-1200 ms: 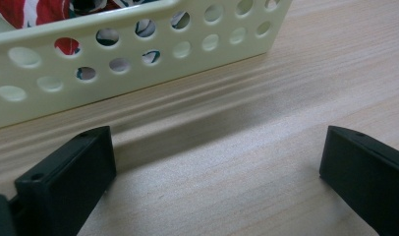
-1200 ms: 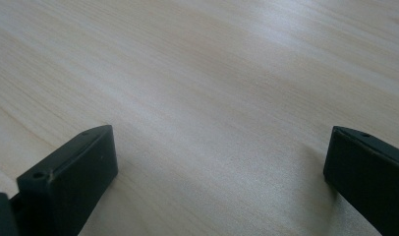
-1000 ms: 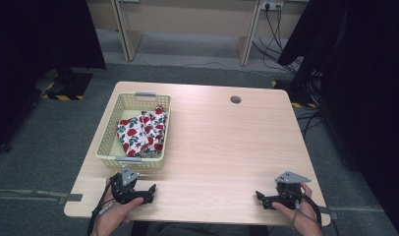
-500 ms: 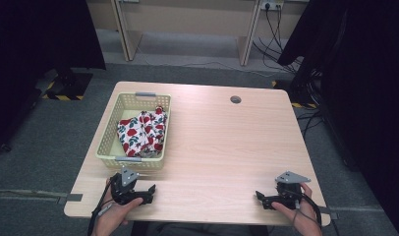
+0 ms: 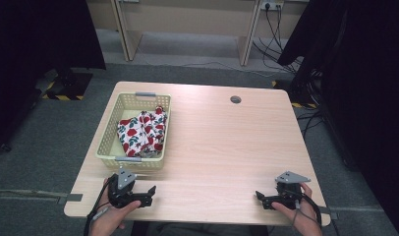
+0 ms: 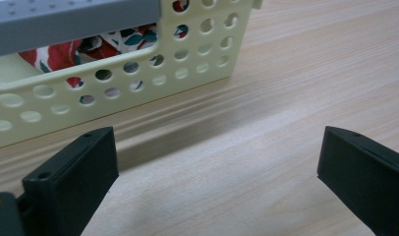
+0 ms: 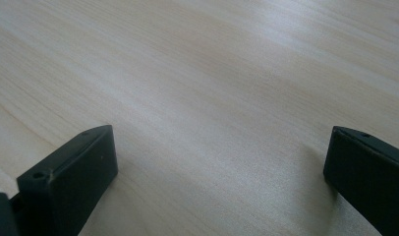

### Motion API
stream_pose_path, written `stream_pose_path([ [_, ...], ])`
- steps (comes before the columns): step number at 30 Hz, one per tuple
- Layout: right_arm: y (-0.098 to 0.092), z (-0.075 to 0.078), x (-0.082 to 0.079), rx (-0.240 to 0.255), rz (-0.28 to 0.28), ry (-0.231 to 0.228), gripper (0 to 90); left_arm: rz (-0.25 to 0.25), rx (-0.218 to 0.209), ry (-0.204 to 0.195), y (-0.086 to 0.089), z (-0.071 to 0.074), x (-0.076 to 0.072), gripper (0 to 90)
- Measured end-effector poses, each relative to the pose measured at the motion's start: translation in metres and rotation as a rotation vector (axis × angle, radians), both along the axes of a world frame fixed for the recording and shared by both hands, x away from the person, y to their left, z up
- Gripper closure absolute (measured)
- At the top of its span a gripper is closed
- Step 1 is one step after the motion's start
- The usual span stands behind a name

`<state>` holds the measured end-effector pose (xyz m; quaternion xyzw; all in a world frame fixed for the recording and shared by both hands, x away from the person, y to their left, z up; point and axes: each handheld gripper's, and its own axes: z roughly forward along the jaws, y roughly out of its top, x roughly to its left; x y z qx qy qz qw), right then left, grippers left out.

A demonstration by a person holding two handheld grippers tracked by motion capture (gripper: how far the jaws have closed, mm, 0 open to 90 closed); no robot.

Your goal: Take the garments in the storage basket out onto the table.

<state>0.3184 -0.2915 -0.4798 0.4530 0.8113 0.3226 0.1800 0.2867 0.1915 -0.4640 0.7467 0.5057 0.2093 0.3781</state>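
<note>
Cloth (image 5: 142,132): in the basket (image 5: 106,140), at 10 o'clock on our table (image 5: 227,147).
Change: none since a second ago; nothing begun.
Left gripper (image 5: 147,193): jaws apart, empty.
Right gripper (image 5: 260,197): jaws apart, empty.

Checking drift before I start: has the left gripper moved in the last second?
No. In the high view the left gripper sits at the same spot by the table's near edge, just below the basket.

A lab: black curtains (image 5: 35,34) flank a table (image 5: 227,142) on grey carpet (image 5: 50,132).
</note>
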Motion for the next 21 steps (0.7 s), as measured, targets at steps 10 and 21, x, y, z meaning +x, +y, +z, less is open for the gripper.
stream_pose_path([
  [10,0.0,0.0,0.0,0.0,0.002,0.0,0.1,-0.012,-0.018,-0.018,-0.004,0.013,-0.006,1.4],
  [21,0.0,0.0,0.0,0.0,0.003,0.0,0.2,-0.018,-0.008,-0.029,-0.006,0.023,-0.007,1.2],
])
